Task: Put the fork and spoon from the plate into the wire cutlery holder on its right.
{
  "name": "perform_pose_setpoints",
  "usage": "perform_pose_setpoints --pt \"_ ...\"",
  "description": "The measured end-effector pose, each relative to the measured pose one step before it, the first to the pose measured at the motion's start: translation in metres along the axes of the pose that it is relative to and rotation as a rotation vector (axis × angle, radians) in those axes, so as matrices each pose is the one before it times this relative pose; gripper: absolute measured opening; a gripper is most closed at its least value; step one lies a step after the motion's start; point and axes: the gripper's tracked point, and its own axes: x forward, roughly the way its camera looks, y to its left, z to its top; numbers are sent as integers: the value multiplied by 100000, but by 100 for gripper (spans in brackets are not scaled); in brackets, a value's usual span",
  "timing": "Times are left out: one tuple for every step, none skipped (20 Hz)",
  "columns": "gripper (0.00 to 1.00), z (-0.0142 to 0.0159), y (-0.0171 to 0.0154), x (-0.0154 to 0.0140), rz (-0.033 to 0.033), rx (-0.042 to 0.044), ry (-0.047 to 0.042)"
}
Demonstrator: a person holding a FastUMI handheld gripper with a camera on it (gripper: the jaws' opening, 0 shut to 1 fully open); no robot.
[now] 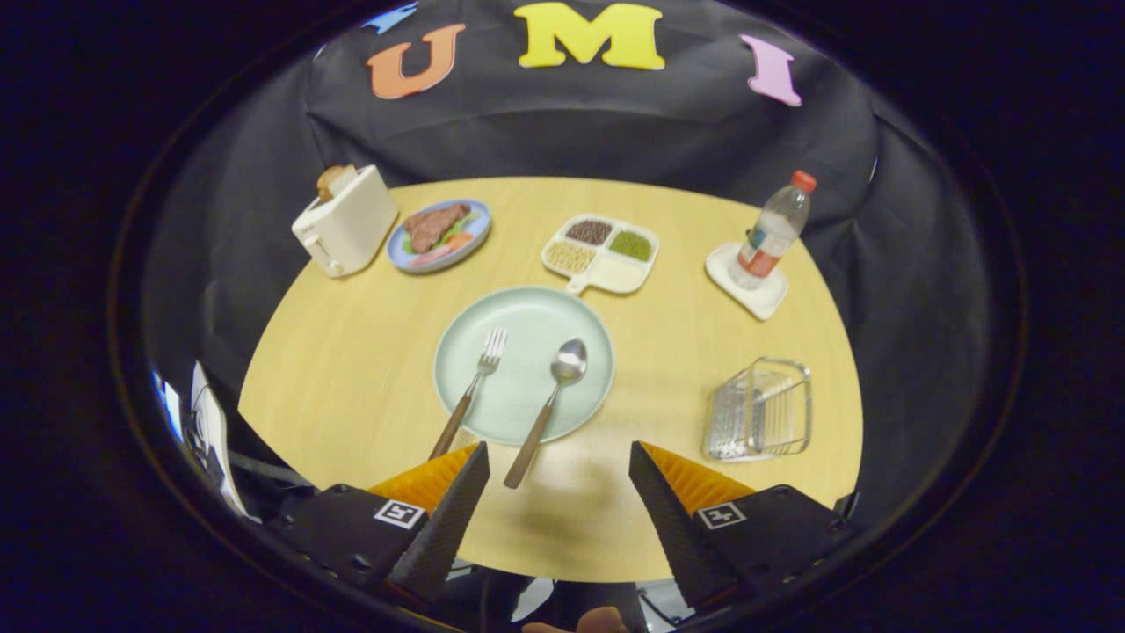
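- Fork (475,384) and spoon (554,396) both lie on the green plate (527,308), handles overhanging its rim toward the fingers — neither moved yet, whole task left.
- Wire cutlery holder (760,411) stands empty at the plate's 3 o'clock, well apart from it.
- Gripper (558,475) hovers above the table (352,352), jaws wide apart, holding nothing; spoon handle tip just ahead, toward the left finger.
- Judgement: pre-grasp pose — spoon the likelier first pick.
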Motion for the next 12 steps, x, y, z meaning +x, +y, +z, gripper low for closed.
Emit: perform_pose_setpoints --pt "96 -669 579 1156 36 1701 5584" --pt "96 -497 423 966 95 1622 5094" --pt "96 -394 297 838 76 1589 4271" --pt "96 -141 86 664 -365 1315 3279" --pt "96 121 11 817 -55 470 2160" --pt "96 73 78 800 -520 -184 1874" --pt "96 -84 -168 974 -1727 -735 2440" --pt "95 127 -132 747 -749 -358 2008" --pt "89 -225 250 729 267 348 3067" --pt "82 -148 234 583 881 935 2369" --pt "75 -41 26 578 201 308 2246" --pt "64 -108 -51 333 266 -16 1947"
